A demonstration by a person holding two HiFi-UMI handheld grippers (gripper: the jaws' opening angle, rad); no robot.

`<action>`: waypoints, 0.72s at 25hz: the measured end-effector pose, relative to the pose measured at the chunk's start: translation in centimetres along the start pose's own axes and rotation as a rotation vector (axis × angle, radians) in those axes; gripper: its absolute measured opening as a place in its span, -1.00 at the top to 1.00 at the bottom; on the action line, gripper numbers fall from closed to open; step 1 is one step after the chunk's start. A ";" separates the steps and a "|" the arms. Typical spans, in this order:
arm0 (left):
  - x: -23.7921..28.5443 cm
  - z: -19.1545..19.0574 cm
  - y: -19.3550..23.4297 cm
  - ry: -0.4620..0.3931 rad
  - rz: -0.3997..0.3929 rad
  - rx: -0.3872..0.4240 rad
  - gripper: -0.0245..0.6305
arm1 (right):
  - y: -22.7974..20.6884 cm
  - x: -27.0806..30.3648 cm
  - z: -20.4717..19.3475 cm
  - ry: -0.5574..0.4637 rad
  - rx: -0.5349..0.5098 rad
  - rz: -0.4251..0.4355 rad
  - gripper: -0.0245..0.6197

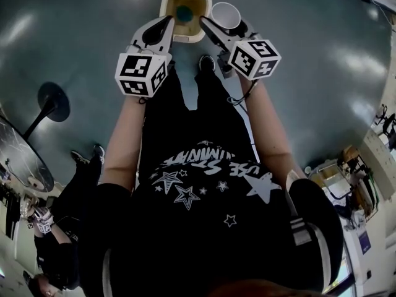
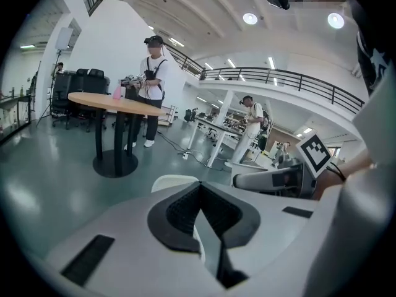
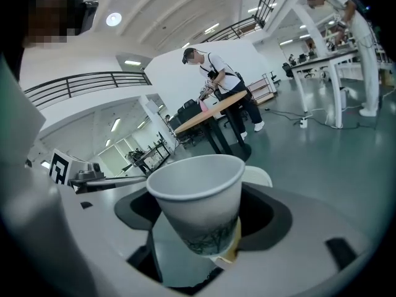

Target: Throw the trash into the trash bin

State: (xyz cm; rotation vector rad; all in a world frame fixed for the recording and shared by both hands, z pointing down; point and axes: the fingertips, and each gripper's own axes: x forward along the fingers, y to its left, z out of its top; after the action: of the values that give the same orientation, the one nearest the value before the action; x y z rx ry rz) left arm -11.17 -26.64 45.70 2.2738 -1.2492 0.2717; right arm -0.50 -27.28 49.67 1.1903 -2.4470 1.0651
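A cream trash bin [image 1: 185,26] stands on the floor with its lid up, at the top of the head view. Something blue-green [image 1: 184,12] lies inside it. My right gripper [image 1: 216,31] is shut on a white paper cup [image 1: 226,14], held upright just right of the bin's rim. In the right gripper view the cup [image 3: 197,203] sits between the jaws of the right gripper [image 3: 198,240], with the bin's lid [image 3: 258,177] behind it. My left gripper [image 1: 166,28] hangs at the bin's left rim. Its jaws meet at the tips with nothing in them [image 2: 199,187].
A round wooden table on a black pedestal [image 2: 116,103] stands ahead on the left, with a person [image 2: 151,85] behind it. Its base [image 1: 52,103] lies left of me. Another person [image 1: 59,240] is at the lower left. Desks and a third person [image 2: 250,125] fill the right.
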 end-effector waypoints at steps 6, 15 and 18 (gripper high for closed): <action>1.3 -3.4 -0.5 0.059 -0.021 -0.018 0.89 | -0.3 1.1 -2.7 0.059 0.000 0.002 -0.18; 2.5 -8.0 1.3 0.136 -0.007 -0.037 0.89 | -0.8 3.5 -7.3 0.126 0.012 0.015 -0.18; 2.6 -9.4 2.2 0.163 -0.008 -0.045 0.89 | -1.1 4.3 -8.5 0.154 0.004 0.026 -0.18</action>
State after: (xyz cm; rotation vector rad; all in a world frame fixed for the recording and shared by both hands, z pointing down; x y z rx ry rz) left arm -10.91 -24.45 55.43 2.1711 -1.1509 0.4130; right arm -3.40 -24.38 58.28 1.0388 -2.3494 1.1245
